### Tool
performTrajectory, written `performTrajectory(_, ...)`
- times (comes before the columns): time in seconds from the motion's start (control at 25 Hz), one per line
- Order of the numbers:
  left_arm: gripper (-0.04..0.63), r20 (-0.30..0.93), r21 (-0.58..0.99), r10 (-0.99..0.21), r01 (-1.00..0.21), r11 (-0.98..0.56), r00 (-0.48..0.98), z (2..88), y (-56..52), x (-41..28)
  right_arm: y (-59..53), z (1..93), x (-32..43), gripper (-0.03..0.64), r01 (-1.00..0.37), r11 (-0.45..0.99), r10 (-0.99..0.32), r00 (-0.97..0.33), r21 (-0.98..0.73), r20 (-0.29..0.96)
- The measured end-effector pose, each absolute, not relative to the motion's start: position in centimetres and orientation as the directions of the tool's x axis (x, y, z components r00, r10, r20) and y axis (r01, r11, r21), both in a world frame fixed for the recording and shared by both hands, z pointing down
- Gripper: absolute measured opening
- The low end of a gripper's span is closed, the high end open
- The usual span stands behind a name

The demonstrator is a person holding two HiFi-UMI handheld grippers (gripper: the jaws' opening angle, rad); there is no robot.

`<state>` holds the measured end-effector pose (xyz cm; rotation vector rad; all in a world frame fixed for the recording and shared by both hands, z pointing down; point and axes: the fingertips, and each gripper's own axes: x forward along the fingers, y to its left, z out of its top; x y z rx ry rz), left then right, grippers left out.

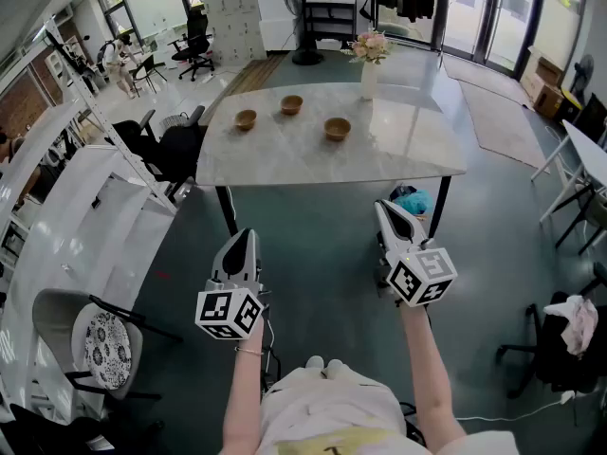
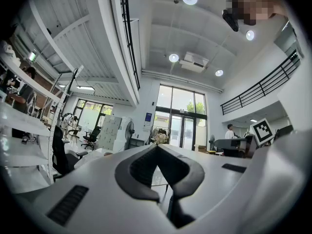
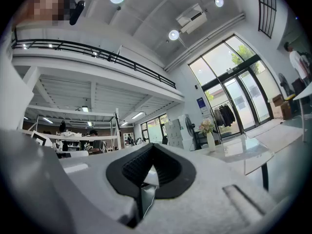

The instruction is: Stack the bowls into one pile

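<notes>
Wooden bowls: three apart, toward table far-left corner | left gripper, right gripper: clenched, empty, short of near edge | next: open early, pinch rim, lower centred

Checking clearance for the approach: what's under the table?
Black legs and a blue bundle beside one leg show at the near edge. The tabletop covers everything farther back.

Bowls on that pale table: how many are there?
3, each apart on the table: the left bowl, the middle bowl farther back, the right bowl nearest the vase. None seems hidden.
</notes>
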<state>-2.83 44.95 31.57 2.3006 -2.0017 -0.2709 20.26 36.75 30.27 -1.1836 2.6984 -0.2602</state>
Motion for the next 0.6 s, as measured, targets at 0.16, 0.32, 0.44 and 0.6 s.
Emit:
performTrajectory(0.16, 0.0, -0.079, 0.181, -0.988, -0.973, -0.143, 0.131, 31.7, 44.9, -2.9, 36.7, 30.4, 20.2, 0.005, -0.704, 0.669, -0.738, -0.668, -0.236, -0.099)
performTrajectory(0.32, 0.0, -0.077, 0.184, -0.988, -0.972, -0.148, 0.136, 31.8, 44.9, -2.3, 36.8, 30.5, 20.7, 0.005, -0.701, 0.668, -0.739, -0.665, -0.249, -0.109)
performTrajectory(0.44, 0.0, -0.075, 0.191, -0.987, -0.97, -0.152, 0.139, 32.0, 44.9, -1.6, 36.8, 30.6, 21.1, 0.006, -0.693, 0.672, -0.735, -0.669, -0.263, -0.115)
performTrajectory(0.6, 0.0, -0.071, 0.197, -0.987, -0.969, -0.152, 0.141, 32.2, 44.9, -0.7, 36.8, 30.8, 21.5, 0.006, -0.663, 0.685, -0.718, -0.684, -0.301, -0.126)
